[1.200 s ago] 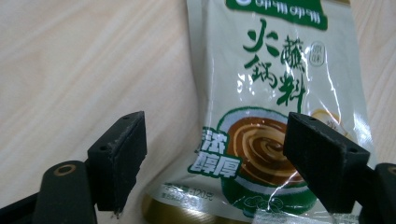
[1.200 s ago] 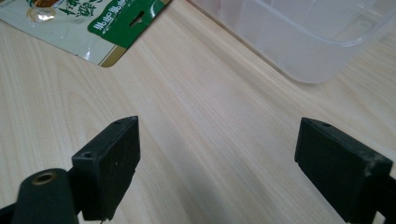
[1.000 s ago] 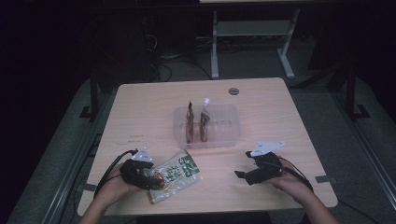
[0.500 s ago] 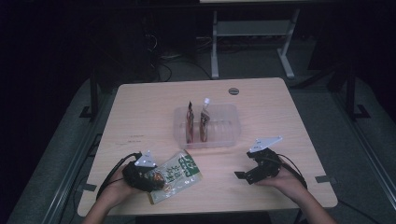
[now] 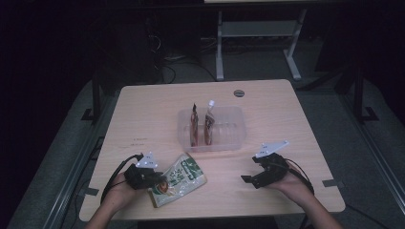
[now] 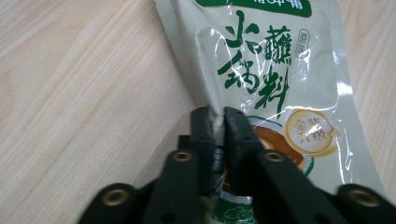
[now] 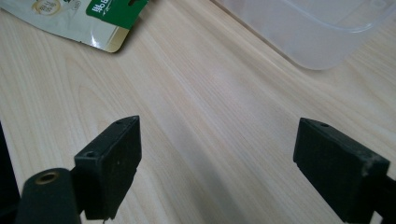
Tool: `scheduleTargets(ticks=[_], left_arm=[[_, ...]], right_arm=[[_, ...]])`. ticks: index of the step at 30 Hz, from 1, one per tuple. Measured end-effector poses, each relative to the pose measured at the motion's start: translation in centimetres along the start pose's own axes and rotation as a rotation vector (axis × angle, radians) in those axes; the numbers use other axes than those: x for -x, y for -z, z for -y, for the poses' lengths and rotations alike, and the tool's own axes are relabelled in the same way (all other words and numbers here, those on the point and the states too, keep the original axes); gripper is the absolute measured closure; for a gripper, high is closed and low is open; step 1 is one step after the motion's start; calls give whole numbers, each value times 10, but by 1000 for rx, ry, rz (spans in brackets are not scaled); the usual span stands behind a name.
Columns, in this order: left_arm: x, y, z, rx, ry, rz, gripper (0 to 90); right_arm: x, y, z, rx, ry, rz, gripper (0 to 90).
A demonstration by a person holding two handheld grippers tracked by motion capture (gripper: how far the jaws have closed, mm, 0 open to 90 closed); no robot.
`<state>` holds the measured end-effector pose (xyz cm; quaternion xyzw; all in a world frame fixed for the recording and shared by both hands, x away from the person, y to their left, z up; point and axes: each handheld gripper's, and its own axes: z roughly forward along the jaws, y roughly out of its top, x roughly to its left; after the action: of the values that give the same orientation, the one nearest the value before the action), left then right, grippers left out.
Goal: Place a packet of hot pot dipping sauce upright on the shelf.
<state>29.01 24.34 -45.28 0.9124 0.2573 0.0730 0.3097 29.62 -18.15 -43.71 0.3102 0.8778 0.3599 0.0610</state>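
1. Pale wood-grain counter (image 5: 143, 114) carried everything; dark floor lay around it.
2. Left claw (image 6: 218, 122), at the near-left of the counter in the high view (image 5: 160, 180), was clenched on the left edge of a cream-and-green sauce pouch (image 6: 275, 70). Its two black jaws stood nearly together, with the thin pouch edge pinched between them.
3. The pouch (image 5: 177, 179) lay flat on the counter near the front edge, slanted, its green-banded end pointing toward the middle of the counter. It bore green printed characters, a gold round seal and a picture of a bowl. One corner of it also showed at the top left of the right gripper view (image 7: 100, 23).
4. A clear plastic tub (image 5: 236, 125) sat at mid-counter, beyond the pouch and well apart from it. Two dark sachets (image 5: 200, 128) stood upright side by side in its left half; the right half looked bare. A rounded corner of the tub appeared in the right gripper view (image 7: 317, 42).
5. Right claw (image 5: 250, 180) rested at the near-right, held by a hand (image 5: 293, 183), with its jaws spread wide and released, gripping nothing; bare counter showed between them (image 7: 217, 161).
6. A small round grommet (image 5: 239, 93) sat near the far edge of the counter.
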Motion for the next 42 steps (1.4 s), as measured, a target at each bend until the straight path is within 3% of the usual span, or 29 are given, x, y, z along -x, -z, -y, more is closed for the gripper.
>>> scheduleTargets(ticks=[2, 3, 7, 10, 12, 18, 22, 30, 42], left_arm=[[1, 1, -1, -5, -2, 0, 876], [-2, 2, -1, 3, 19, 17, 882], [-4, 5, 0, 34, 59, 43, 894], [-6, 9, -1, 52, 63, 53, 895], [-5, 11, -2, 84, 87, 64, 896], [-2, 20, -6, 158, 91, 104, 897], [3, 22, -12, 188, 84, 127, 897], [10, 24, -23, 216, 31, 158, 898], [16, 19, -48, 244, -25, 183, 897]], right_arm=[[-1, 1, 0, 10, -10, 2, 204], [-1, 1, 0, 15, -11, 2, 213], [-2, 1, 0, 9, -17, -12, 225], [-1, 1, 0, 13, -22, -18, 233], [-1, 1, 0, 15, -23, -22, 235], [1, 3, 0, 33, -25, -53, 290], [2, 5, -1, 53, -35, -81, 291], [2, 7, -3, 81, -29, -125, 291], [2, 5, -28, 115, -3, -219, 288]])
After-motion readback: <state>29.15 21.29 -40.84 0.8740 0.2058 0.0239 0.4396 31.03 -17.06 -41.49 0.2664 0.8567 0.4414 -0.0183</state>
